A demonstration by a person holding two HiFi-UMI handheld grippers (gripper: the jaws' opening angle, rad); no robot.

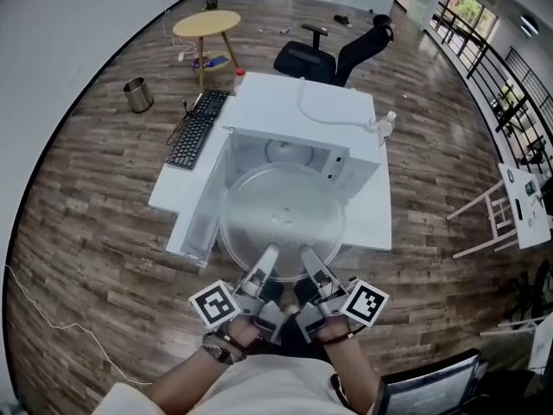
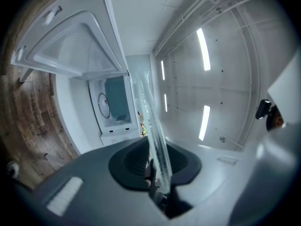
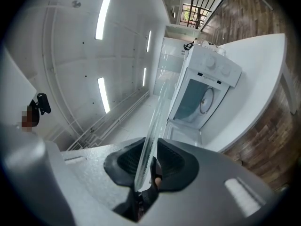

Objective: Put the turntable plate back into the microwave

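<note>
The fingers of the left gripper [image 2: 157,175] are set narrow and clamp the near rim of the glass plate [image 1: 281,219], with the dark pads pressed on both faces of the glass. The fingers of the right gripper [image 3: 145,175] clamp the same rim just beside them in the same manner. The plate is carried clear of the counter [image 1: 354,124], and its far rim is at the mouth of the microwave [image 1: 346,158]. The microwave door [image 1: 203,201] stands open on the left. The microwave cavity holds only a round ring [image 1: 285,152] on its floor. The head view alone shows the plate as a full, level disc, with both grippers side by side at its near edge and a black keyboard [image 1: 195,128] on the counter. The two gripper views show the plate edge-on, as a thin clear strip running from the fingers toward the open cavity.
</note>
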